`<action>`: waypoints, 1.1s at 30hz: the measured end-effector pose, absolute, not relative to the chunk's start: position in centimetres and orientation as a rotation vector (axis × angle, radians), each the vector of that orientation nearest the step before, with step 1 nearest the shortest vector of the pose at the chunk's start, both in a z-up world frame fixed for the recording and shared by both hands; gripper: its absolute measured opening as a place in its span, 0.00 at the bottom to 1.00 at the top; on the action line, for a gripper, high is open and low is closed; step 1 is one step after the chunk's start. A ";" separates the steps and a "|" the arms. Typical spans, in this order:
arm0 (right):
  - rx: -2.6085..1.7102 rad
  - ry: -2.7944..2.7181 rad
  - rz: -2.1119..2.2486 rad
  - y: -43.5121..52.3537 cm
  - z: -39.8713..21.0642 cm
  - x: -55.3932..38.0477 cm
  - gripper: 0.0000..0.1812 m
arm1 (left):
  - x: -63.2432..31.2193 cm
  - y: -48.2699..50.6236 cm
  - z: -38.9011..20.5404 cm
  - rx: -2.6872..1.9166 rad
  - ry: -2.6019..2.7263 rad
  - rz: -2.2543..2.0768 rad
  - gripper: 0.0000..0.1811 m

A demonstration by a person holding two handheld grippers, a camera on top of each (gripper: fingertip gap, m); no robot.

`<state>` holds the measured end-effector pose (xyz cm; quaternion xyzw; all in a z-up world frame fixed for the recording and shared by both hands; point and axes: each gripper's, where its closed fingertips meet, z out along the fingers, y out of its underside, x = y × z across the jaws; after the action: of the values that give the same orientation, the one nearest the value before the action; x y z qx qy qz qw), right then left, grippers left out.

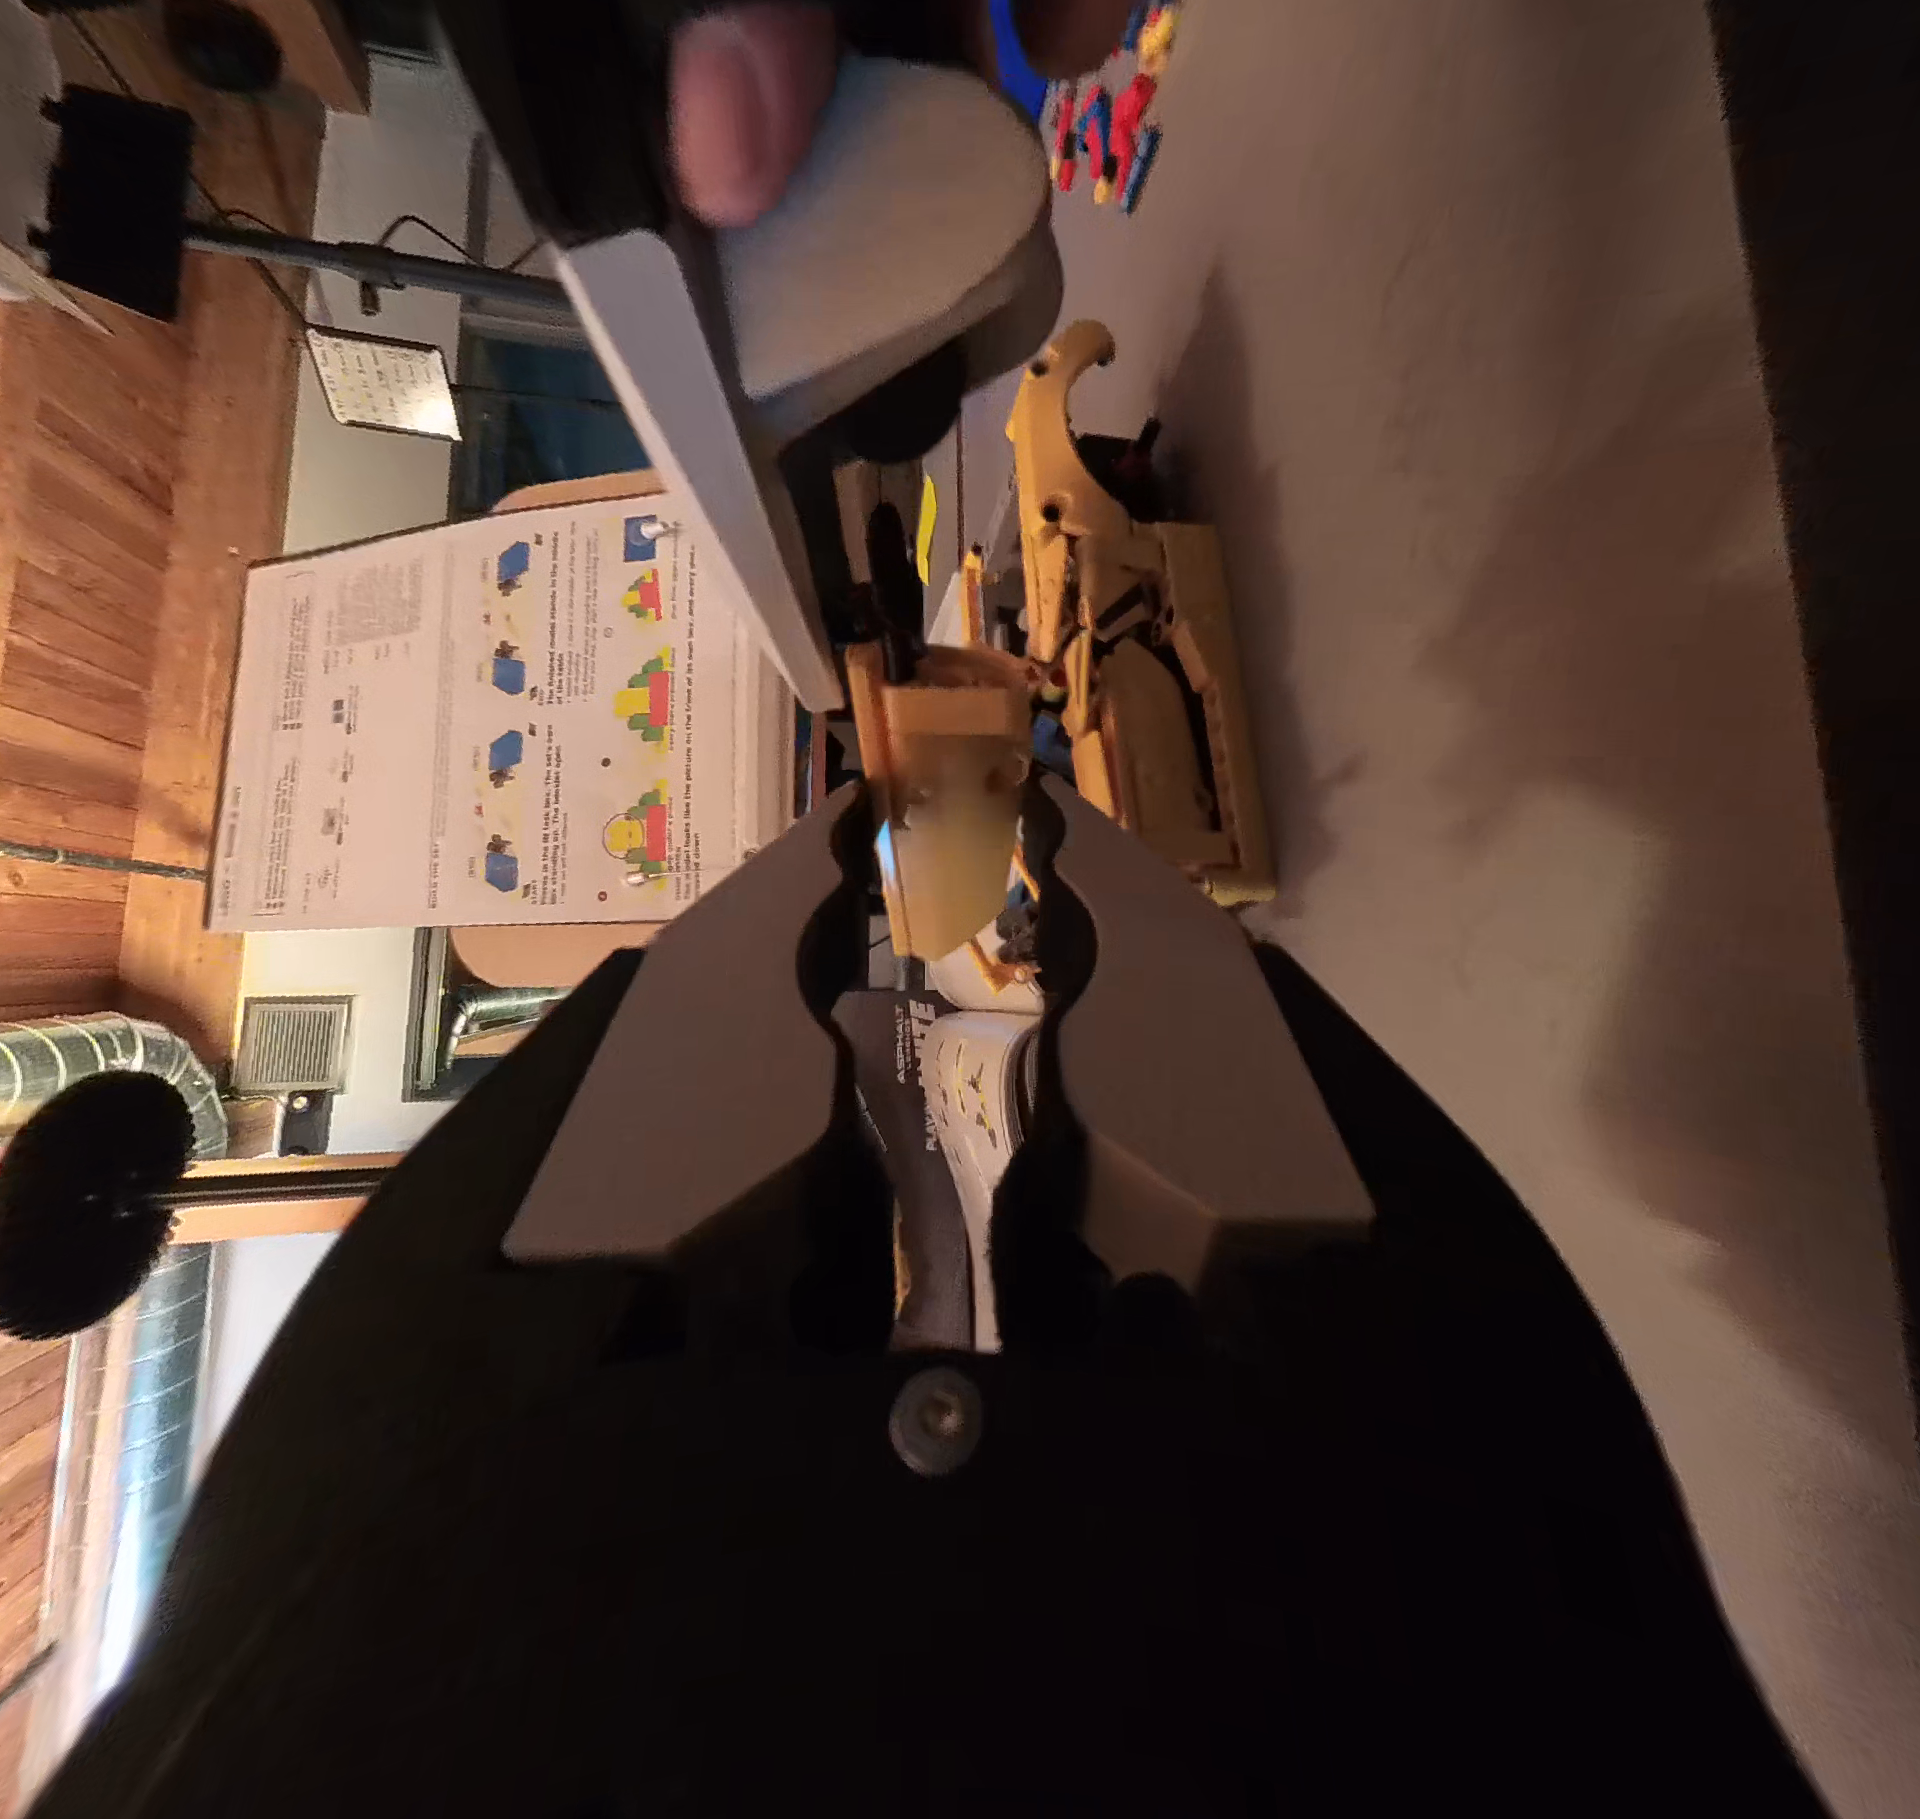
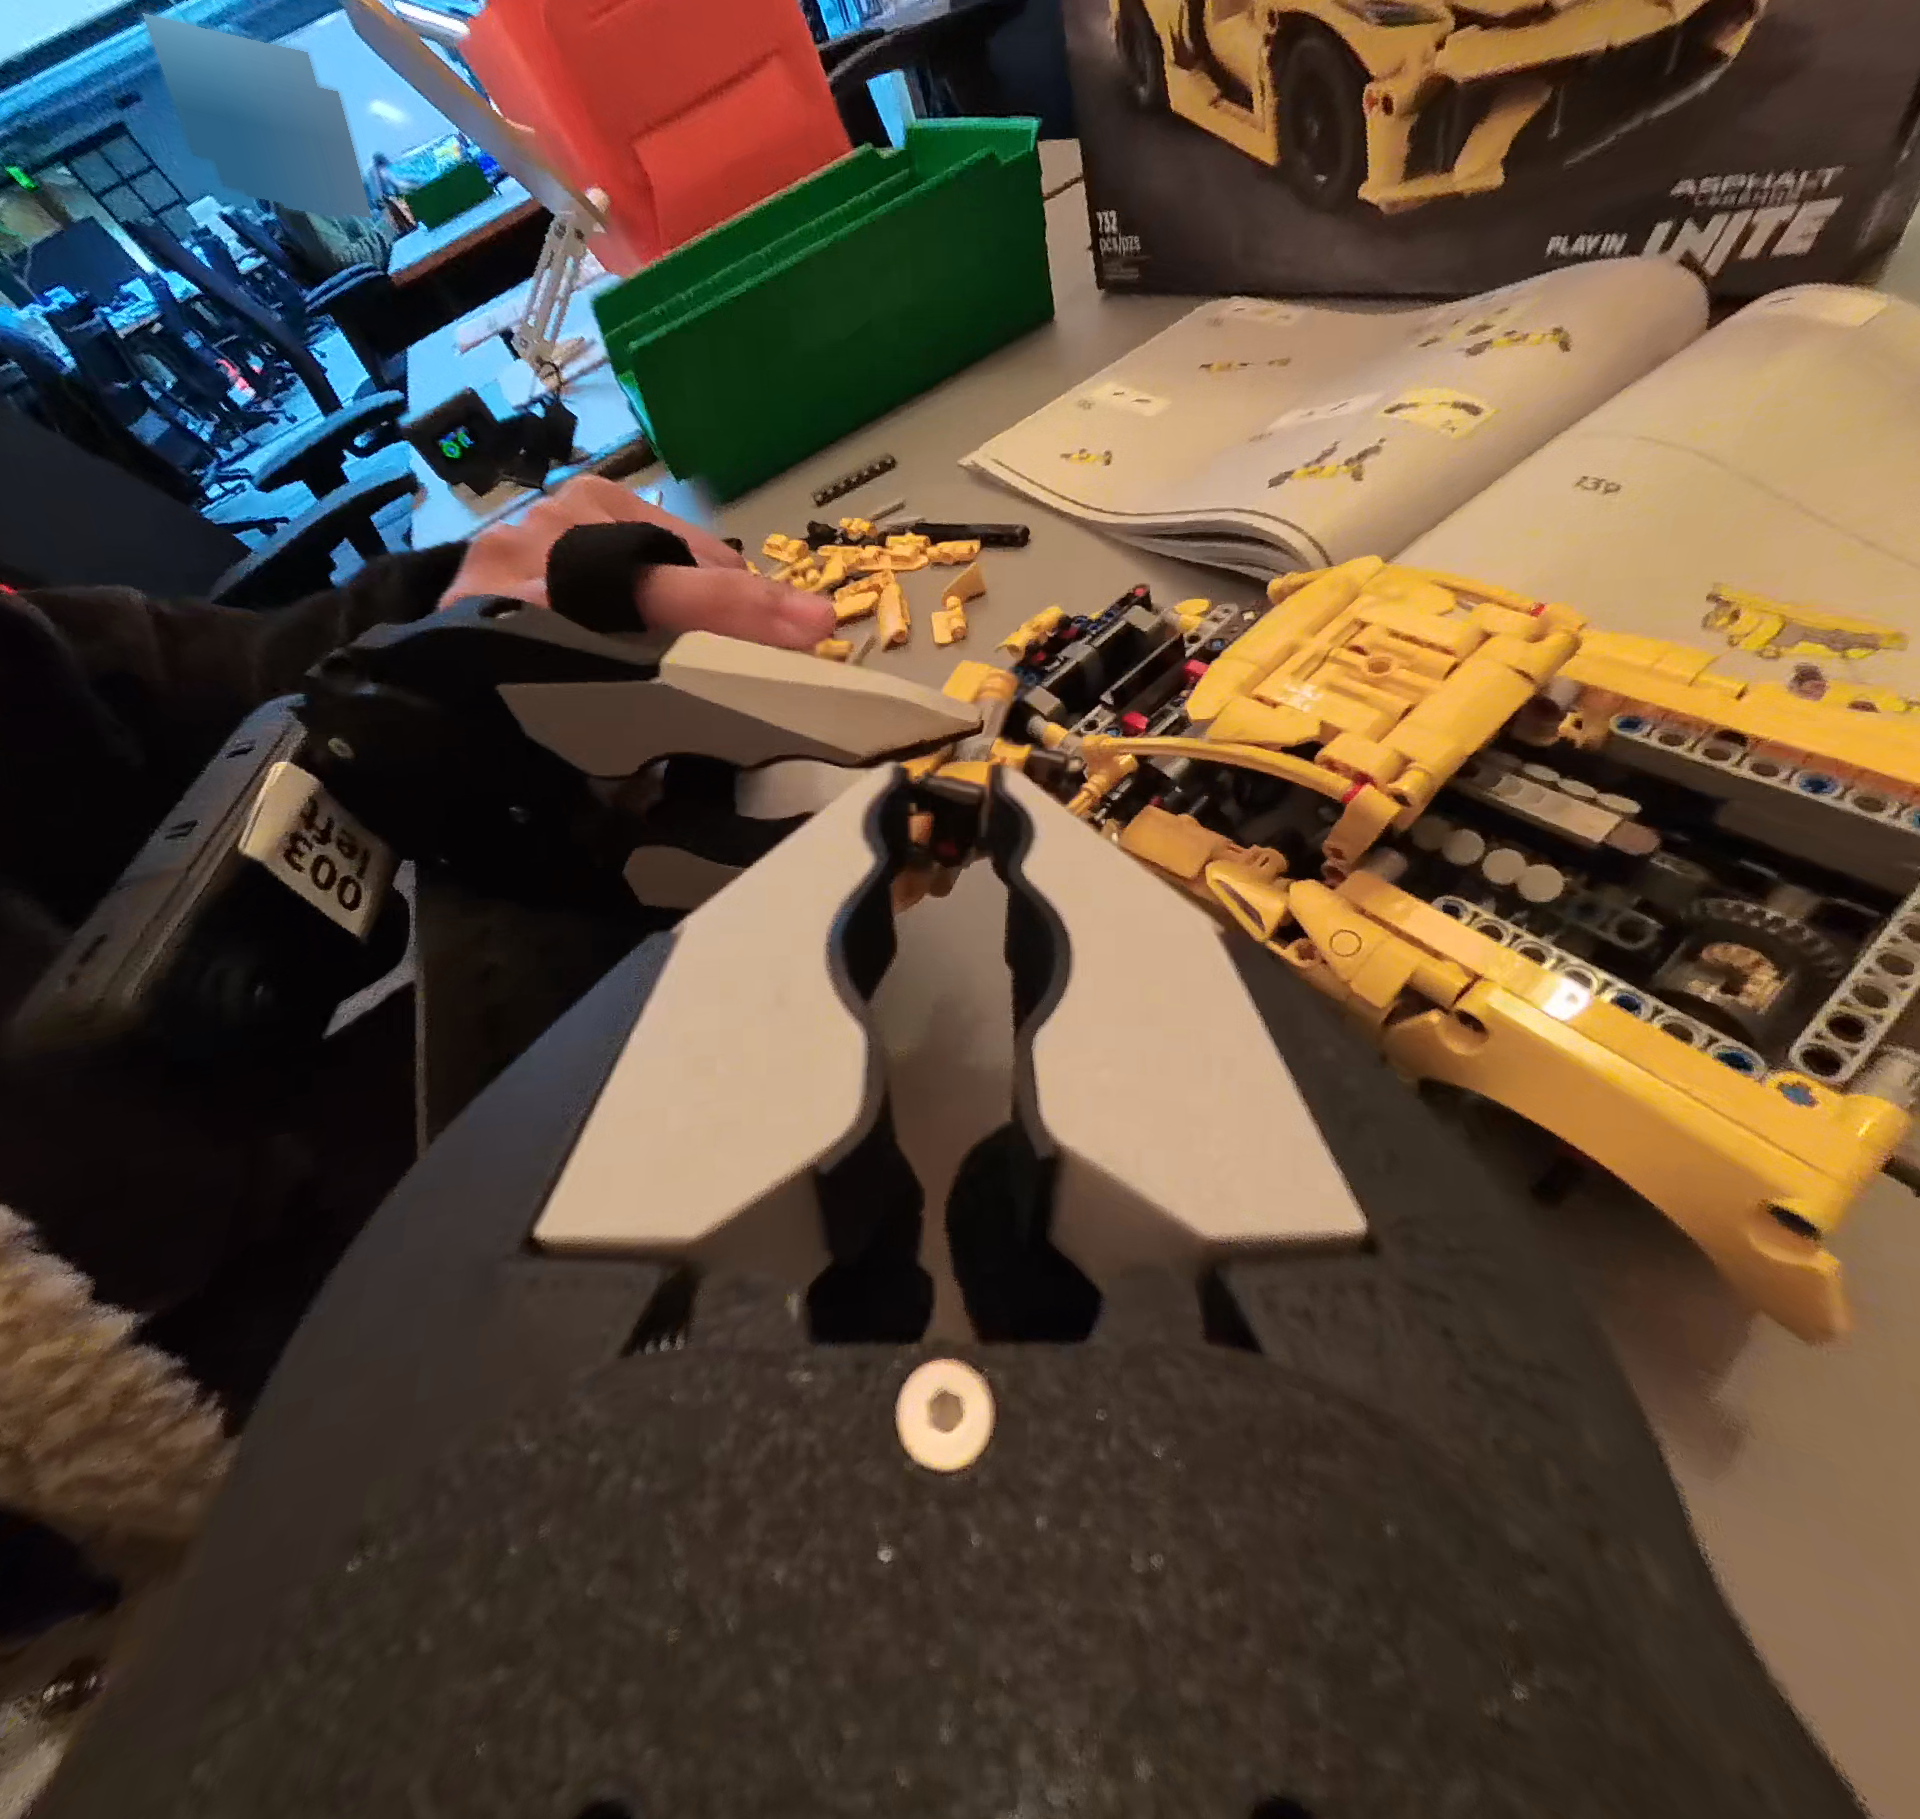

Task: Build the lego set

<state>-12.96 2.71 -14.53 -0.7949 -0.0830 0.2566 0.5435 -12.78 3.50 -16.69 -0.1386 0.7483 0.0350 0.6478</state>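
Biggest risk here imo is the little subassembly popping apart. Both grippers are pinching bits of the same small cluster of parts right at the front corner of the yellow car model (image 2: pixel 1392 709), so any twist or pull that isn't matched between the two hands could snap a pin loose or lever a panel off the car. Second worry: the loose yellow pieces (image 2: pixel 873 580) sit just beyond the left gripper's tip, easy to sweep off the table (image 2: pixel 1766 1520) if that hand swings.

The right gripper (image 2: pixel 948 793) has its fingers drawn in close and looks clamped on a small black and yellow part (image 2: pixel 951 819), right at its tips. The left gripper (image 1: pixel 940 813) is closed around a yellow curved panel piece (image 1: pixel 951 803), which fills the gap between its fingers.

Pose wise, the left gripper is rolled onto its side, so in its own view the table runs down the right edge. It comes in from the right gripper's left, tips nearly meeting the right one's. The hand (image 2: pixel 623 574) holding it, in a black fingerless glove, rests fingers forward over the tool. The right gripper points down and forward at the car's nose.

Open instruction booklet (image 2: pixel 1351 419) and set box (image 2: pixel 1455 107) are farther ahead, green bin (image 2: pixel 831 346) ahead left
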 end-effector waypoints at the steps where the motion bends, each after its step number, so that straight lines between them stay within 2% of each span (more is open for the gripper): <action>1: -1.872 -0.205 0.607 2.6 -14.2 -12.9 0.07 | -12.8 3.3 -16.4 -0.327 1.688 0.048 0.15; 13: -1.821 -0.382 0.458 1.6 -13.0 -13.9 0.07 | -12.9 3.4 -15.2 -0.381 1.616 -0.079 0.16; 15: -1.748 -0.416 0.545 1.0 -11.9 -14.6 0.07 | -13.0 3.0 -14.7 -0.320 1.583 -0.072 0.14; 19: -1.595 -0.305 0.865 -0.2 -9.2 -13.1 0.16 | -13.7 1.6 -13.0 -0.213 1.499 -0.125 0.14; 23: -1.642 -0.168 1.298 -0.7 -10.5 -13.1 0.18 | -14.4 0.0 -12.1 -0.092 1.430 -0.122 0.14; 33: -1.736 -0.122 1.583 -1.3 -12.4 -15.7 0.05 | -14.7 -1.6 -13.3 0.094 1.432 -0.005 0.14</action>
<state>-15.65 -1.31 -12.44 -0.6813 -0.0481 0.6211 0.3844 -14.66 -1.56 -13.27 0.0430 0.6561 -0.0023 0.7534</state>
